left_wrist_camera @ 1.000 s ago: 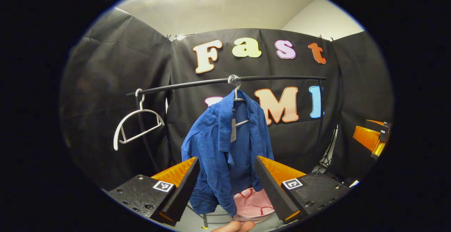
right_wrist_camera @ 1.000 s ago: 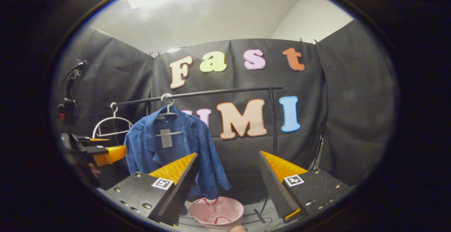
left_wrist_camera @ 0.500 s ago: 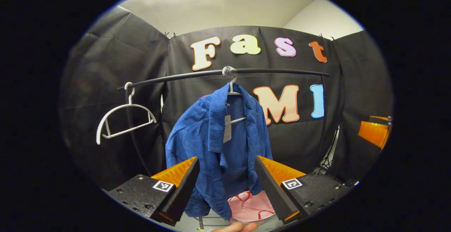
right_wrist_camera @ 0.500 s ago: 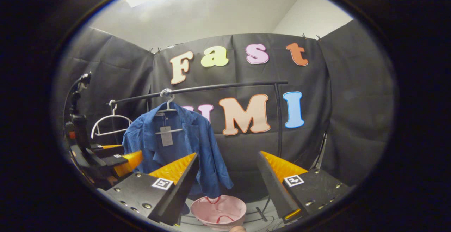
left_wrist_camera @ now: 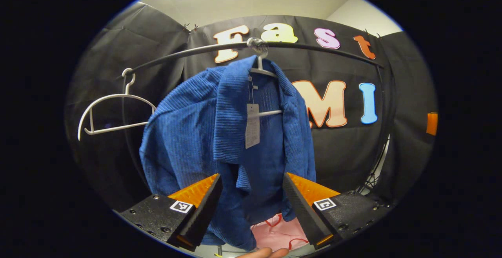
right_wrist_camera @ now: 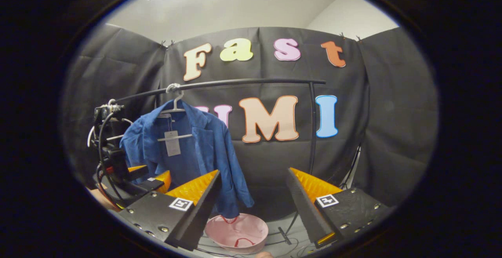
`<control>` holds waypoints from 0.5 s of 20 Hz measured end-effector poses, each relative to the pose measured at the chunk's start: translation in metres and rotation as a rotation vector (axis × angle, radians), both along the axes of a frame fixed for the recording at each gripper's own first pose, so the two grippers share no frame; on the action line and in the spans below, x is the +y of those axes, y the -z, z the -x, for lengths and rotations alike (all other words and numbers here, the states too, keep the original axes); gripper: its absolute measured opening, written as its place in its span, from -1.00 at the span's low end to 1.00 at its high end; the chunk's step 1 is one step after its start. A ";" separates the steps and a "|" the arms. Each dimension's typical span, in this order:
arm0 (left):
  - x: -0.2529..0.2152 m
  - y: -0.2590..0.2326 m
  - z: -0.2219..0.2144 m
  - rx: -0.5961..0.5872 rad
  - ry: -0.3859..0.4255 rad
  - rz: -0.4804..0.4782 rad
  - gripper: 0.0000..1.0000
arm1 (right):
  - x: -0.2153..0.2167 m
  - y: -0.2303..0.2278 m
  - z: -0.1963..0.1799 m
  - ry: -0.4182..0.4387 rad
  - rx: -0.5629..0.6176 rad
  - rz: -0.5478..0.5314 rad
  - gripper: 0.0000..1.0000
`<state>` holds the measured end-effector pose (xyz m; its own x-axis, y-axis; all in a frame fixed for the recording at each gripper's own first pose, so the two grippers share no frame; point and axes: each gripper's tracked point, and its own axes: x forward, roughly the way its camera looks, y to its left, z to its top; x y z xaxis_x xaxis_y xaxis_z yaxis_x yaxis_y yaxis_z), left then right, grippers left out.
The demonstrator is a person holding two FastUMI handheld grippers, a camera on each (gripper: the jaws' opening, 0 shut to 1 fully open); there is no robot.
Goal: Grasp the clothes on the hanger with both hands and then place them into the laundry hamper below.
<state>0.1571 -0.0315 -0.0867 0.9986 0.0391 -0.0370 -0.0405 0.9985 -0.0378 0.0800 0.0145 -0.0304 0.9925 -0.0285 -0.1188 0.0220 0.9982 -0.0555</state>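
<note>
- A blue shirt (left_wrist_camera: 235, 132) hangs on a white hanger (left_wrist_camera: 262, 69) from a black rail (left_wrist_camera: 196, 50); in the left gripper view it is close and large.
- A pale paper tag (left_wrist_camera: 252, 126) hangs on a string inside the shirt's open collar. No writing on it can be read; in the right gripper view the tag (right_wrist_camera: 171, 143) is too small to read.
- Each gripper carries small square black-and-white code markers (left_wrist_camera: 181, 206) on its body; they bear a pattern, not words.
- A pink laundry hamper (right_wrist_camera: 236, 232) sits on the floor under the shirt, its mouth open. Thin red cord loops lie against its inside wall. Nothing else can be made out in it. In the left gripper view a part of the hamper (left_wrist_camera: 274, 232) shows below the shirt's hem.
- The left gripper (left_wrist_camera: 251, 179) points at the lower front of the shirt. Its jaws stand wide, one on each side of the cloth as seen; whether they touch it I cannot tell.
- The right gripper (right_wrist_camera: 253, 175) is farther from the rail, off to the shirt's right side. Its jaws stand wide with nothing between them.
- In the right gripper view the left gripper (right_wrist_camera: 157, 177) shows low beside the shirt's left side, with dark cables looping above it.
- A second white hanger (left_wrist_camera: 110, 113), bare, hangs near the left end of the rail.
- A fingertip (left_wrist_camera: 262, 253) shows at the bottom edge of the left gripper view.
</note>
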 end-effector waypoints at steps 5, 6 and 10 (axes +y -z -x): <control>0.003 0.010 -0.037 0.009 -0.026 0.034 0.97 | 0.010 0.017 -0.030 0.023 0.034 0.018 0.98; 0.006 0.008 -0.044 -0.005 -0.036 0.036 0.91 | 0.012 0.021 -0.036 0.024 0.039 0.025 0.98; 0.018 0.010 -0.062 -0.002 -0.077 0.043 0.60 | 0.026 0.044 -0.058 -0.031 0.103 0.010 0.98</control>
